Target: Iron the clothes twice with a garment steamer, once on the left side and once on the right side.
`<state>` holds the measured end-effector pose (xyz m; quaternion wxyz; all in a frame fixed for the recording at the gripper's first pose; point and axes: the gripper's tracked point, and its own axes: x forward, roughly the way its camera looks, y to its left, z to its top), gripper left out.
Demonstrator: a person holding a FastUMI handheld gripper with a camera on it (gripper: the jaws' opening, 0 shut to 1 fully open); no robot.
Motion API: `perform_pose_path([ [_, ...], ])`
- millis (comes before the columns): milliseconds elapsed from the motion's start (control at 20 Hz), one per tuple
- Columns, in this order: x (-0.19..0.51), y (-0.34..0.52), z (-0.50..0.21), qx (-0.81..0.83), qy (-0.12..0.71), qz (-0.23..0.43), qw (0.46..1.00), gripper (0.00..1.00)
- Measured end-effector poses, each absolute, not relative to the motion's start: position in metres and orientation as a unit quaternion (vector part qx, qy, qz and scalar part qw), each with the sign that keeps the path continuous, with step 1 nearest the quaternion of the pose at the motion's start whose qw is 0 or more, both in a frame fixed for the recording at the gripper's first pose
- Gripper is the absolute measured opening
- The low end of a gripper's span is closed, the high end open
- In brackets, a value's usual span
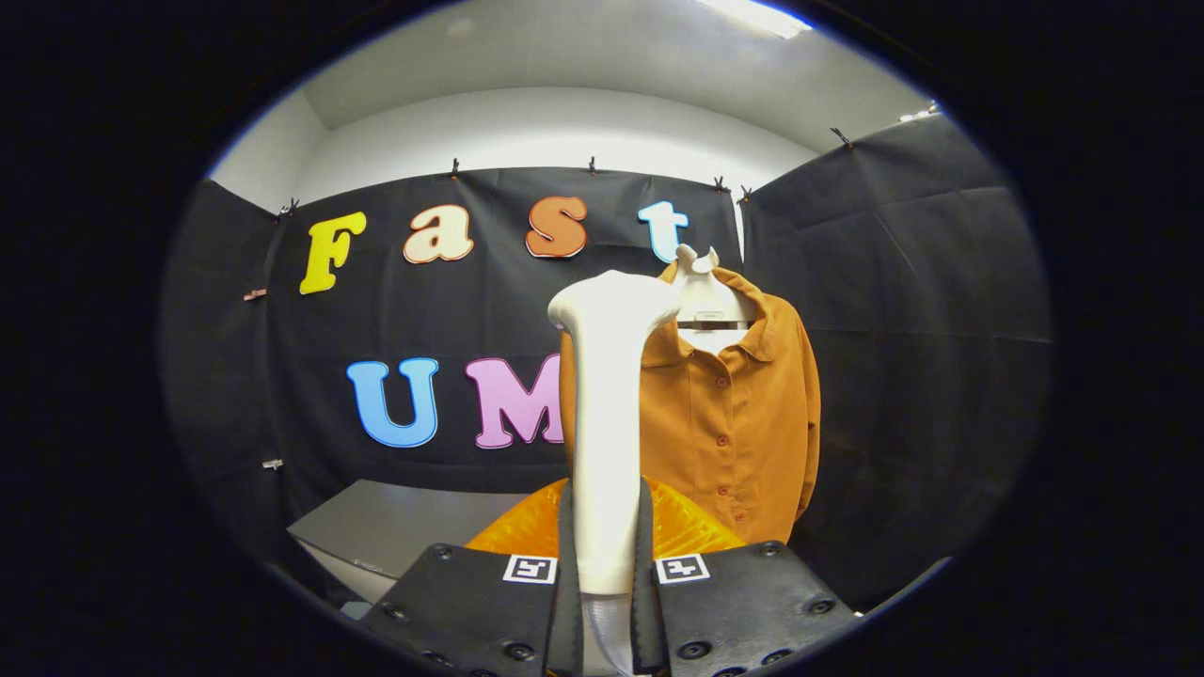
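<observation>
Steamer | upright, handle clamped between both gripper fingers | shirt hangs just beyond

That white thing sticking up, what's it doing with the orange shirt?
It is a garment steamer, a tool for smoothing clothes. The gripper has its two fingers pressed on the steamer's handle, holding it upright. The steamer's head is up near the collar of the orange shirt, which hangs on a white hanger beyond the fingers. Whether the head touches the cloth cannot be told. An orange thing sits low, just behind the fingers.
</observation>
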<state>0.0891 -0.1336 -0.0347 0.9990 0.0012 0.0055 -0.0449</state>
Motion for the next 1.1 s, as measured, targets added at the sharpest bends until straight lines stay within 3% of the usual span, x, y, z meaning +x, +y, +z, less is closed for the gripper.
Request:
perform_pose_path([
  [650, 0.165, -0.185, -0.093, 0.003, 0.015, -0.037, 0.999, 0.24],
  [1100, 0.176, -0.202, -0.158, 0.012, 0.067, -0.026, 0.997, 0.24],
])
